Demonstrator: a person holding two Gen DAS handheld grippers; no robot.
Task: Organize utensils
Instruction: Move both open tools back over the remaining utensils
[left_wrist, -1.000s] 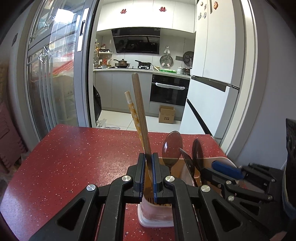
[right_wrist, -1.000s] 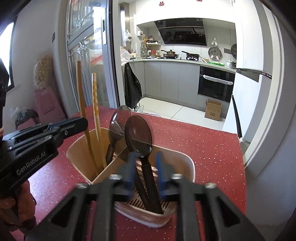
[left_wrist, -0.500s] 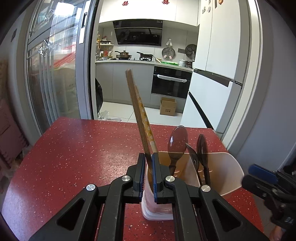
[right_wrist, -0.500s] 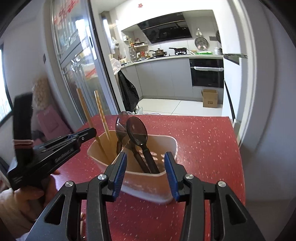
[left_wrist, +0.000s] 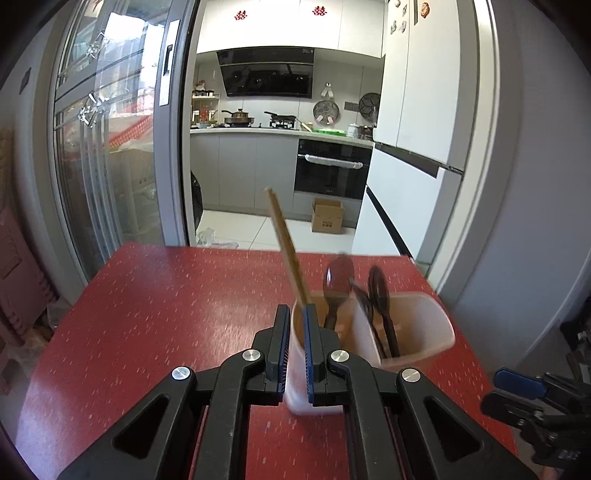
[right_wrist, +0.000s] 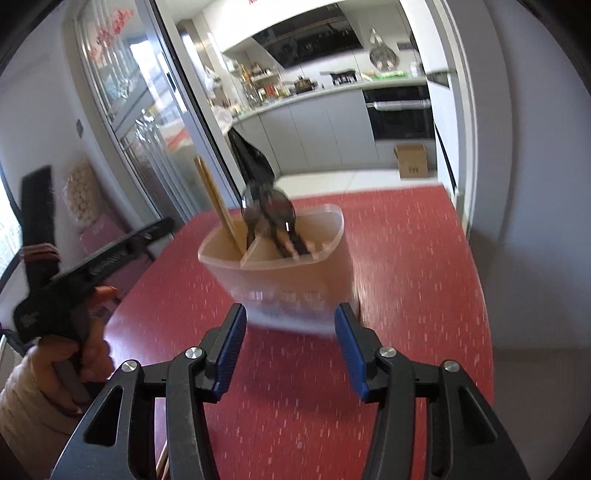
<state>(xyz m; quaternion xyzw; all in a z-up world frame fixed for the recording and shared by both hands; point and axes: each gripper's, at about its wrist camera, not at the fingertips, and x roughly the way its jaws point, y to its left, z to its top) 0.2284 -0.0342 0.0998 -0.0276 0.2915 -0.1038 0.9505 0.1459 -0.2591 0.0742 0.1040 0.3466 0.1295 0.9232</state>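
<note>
While the beige utensil holder (left_wrist: 417, 332) stands on the red speckled table (left_wrist: 166, 314), the left gripper (left_wrist: 294, 347) is seen in the left wrist view with its blue-lined jaws drawn close together, a narrow gap between them, just in front of the holder's near-left corner; whether the rim is pinched cannot be told, since the corner shows through the gap. A pair of wooden chopsticks (left_wrist: 286, 251) is observed leaning up and to the left out of the holder's left compartment. Dark spoons (left_wrist: 378, 291) are noted in the holder, one with its bowl by the divider and the others in the right compartment, bowls upward. In the right wrist view the right gripper (right_wrist: 291, 349) is held with its jaws wide apart, nothing between them, just short of the holder (right_wrist: 288, 273), which appears motion-blurred. The chopsticks (right_wrist: 218, 203) and the spoons (right_wrist: 271, 214) are again seen on opposite sides of the inner divider. The left gripper's body, gripped by a hand (right_wrist: 88, 332), is recorded at the left edge, above the table (right_wrist: 406, 277). A kitchen is visible beyond the table.
</note>
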